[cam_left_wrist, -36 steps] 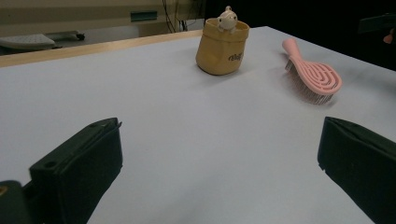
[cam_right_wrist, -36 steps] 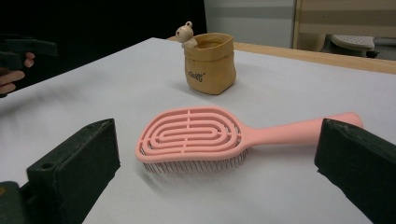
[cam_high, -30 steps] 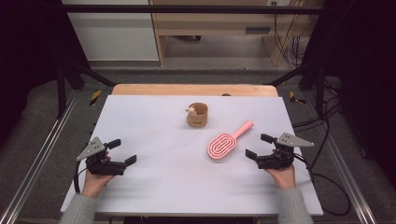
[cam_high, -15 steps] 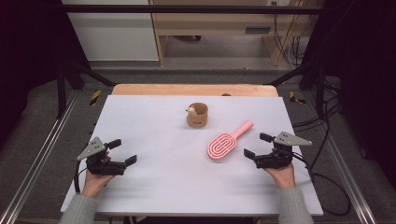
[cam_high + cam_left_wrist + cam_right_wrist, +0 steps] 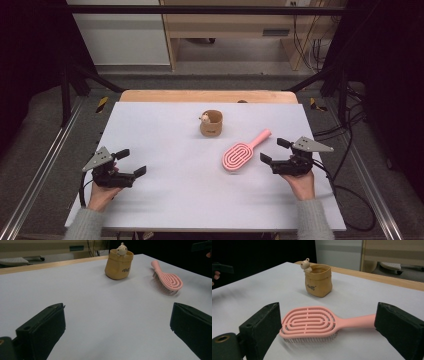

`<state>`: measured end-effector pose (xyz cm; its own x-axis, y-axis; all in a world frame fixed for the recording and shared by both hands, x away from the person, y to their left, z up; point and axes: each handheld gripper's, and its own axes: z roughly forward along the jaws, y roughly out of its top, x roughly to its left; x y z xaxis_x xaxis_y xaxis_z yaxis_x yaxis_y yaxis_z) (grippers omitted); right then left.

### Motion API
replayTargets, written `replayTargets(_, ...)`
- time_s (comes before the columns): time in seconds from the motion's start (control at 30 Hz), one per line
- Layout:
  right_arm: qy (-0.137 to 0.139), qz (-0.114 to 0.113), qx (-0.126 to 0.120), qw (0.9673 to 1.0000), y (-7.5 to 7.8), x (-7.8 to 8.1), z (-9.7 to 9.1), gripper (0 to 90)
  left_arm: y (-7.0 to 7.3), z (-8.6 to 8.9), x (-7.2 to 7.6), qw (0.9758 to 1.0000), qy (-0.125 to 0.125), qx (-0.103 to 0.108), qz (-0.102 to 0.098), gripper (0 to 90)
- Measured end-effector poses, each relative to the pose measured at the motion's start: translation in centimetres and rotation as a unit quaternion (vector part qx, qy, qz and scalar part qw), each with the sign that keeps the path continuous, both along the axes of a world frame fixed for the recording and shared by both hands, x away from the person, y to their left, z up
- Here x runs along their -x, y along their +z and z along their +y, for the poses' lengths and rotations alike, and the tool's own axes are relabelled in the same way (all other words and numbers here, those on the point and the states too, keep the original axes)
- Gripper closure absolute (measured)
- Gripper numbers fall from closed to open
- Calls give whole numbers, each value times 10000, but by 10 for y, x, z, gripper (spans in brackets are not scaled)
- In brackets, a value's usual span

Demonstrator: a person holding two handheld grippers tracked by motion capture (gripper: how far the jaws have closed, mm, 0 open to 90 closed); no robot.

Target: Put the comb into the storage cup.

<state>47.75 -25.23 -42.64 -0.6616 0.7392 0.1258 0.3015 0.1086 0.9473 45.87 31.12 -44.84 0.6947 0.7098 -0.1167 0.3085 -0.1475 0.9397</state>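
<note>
High view: a pale worktop (image 5: 165, 150) with a wooden strip along its far edge stands over grey floor, with dark frame rails at either side and wooden furniture beyond. On it lie one pink hairbrush (image 5: 242, 152), right of centre with its handle pointing far-right, and one tan pouch (image 5: 212, 123) near the middle toward the far edge; wide bare surface spreads left and near. Two tongs rest near the near edge: left tongs (image 5: 132, 162) apart and holding nothing, right tongs (image 5: 271, 151) just right of the brush head.

Left gripper view: its jaws stand wide over bare worktop; the pouch (image 5: 118, 264), a small bear figure (image 5: 122, 249) at its rim, and brush (image 5: 167, 280) lie farther off.

Right gripper view: the jaws, just closing a little, stand apart, the hairbrush (image 5: 312, 323) just beyond them, untouched.
</note>
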Motion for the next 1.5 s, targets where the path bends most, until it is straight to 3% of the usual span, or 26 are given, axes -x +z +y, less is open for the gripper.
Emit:
replayTargets(0.1, -36, 38, 48, 10000, 1, -1, 1, 106, 0, 0, 0, 10000, 11, 10, 2, 0)
replayTargets(0.43, -81, 62, 262, 9996, 8, -9, 11, 303, -1, -1, 0, 10000, -10, -34, -8, 0)
replayTargets(0.87, -277, 196, 528, 9980, 7, -23, 21, 441, -2, -1, -1, 10000, 10, -53, -3, 0)
replayTargets(1.3, -460, 327, 935, 9940, 8, -40, 27, 575, -3, -2, -1, 9999, 12, -101, 17, 0)
replayTargets(1.5, -541, 430, 992, 9927, 5, -49, 30, 644, -3, -2, -1, 9999, 15, -106, 20, 0)
